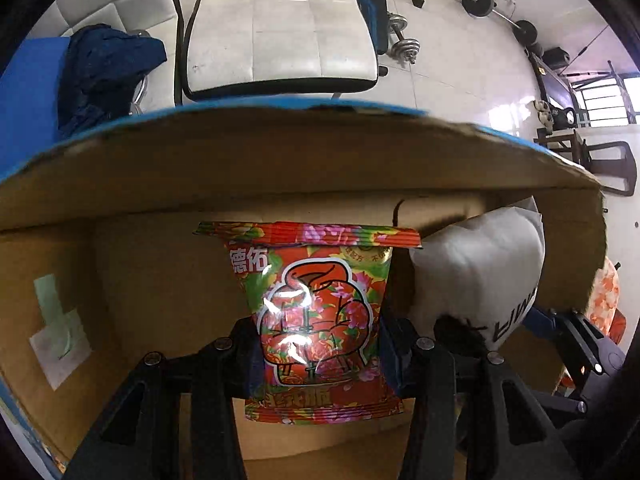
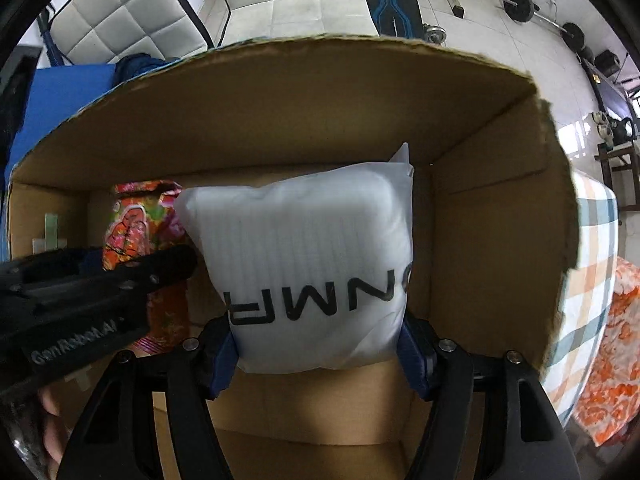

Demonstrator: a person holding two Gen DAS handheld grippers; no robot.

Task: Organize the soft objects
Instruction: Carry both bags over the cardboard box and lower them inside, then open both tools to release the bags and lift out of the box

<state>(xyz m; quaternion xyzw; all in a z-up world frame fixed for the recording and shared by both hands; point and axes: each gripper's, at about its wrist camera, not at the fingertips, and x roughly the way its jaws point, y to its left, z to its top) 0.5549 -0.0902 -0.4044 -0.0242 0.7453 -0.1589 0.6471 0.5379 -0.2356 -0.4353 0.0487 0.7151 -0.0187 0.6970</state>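
Inside the cardboard box (image 2: 280, 92), left fingers (image 1: 320, 344) clamp the floral packet (image 1: 316, 312) (glossy), right fingers (image 2: 320, 344) the white pouch (image 2: 312, 264).

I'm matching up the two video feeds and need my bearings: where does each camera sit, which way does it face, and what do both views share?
Left wrist: on the left gripper, facing down into the cardboard box; its fingers clamp the red floral packet.
Right wrist: on the right gripper, facing down into the cardboard box; its fingers flank the white pouch, and a bit of hand shows at lower left.
Shared: the box, both packages, each other's gripper, and the white chair beyond.
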